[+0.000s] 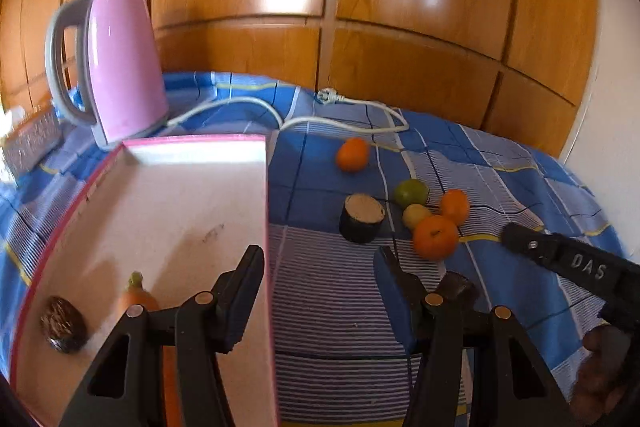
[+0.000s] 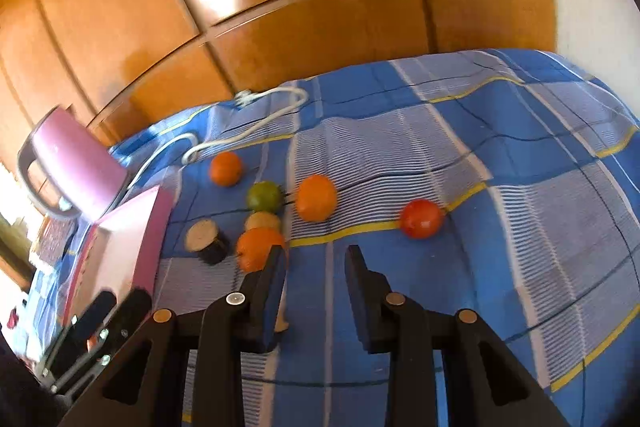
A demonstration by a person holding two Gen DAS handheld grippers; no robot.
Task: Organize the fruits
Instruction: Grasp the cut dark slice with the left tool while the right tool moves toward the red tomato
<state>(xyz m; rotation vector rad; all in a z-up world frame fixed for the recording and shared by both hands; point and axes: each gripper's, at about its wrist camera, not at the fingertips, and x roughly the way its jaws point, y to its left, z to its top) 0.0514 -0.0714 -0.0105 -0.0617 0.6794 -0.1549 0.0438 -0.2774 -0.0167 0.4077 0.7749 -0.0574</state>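
Note:
A pink-rimmed box (image 1: 168,211) lies on the blue checked cloth; a carrot (image 1: 138,297) and a dark round item (image 1: 63,323) lie inside. Oranges (image 1: 435,237) (image 1: 352,154), a green fruit (image 1: 411,191) and a yellowish fruit (image 1: 416,215) cluster to its right, by a black-sided cut piece (image 1: 362,218). My left gripper (image 1: 320,283) is open and empty over the box's right wall. My right gripper (image 2: 316,267) is open and empty, close before the near orange (image 2: 256,247). A red fruit (image 2: 421,218) lies apart to the right.
A pink kettle (image 1: 120,63) stands behind the box, its white cord (image 1: 340,107) trailing across the cloth. Wooden cabinet doors (image 1: 360,7) close off the back. The right gripper's body (image 1: 580,267) reaches in from the right in the left wrist view.

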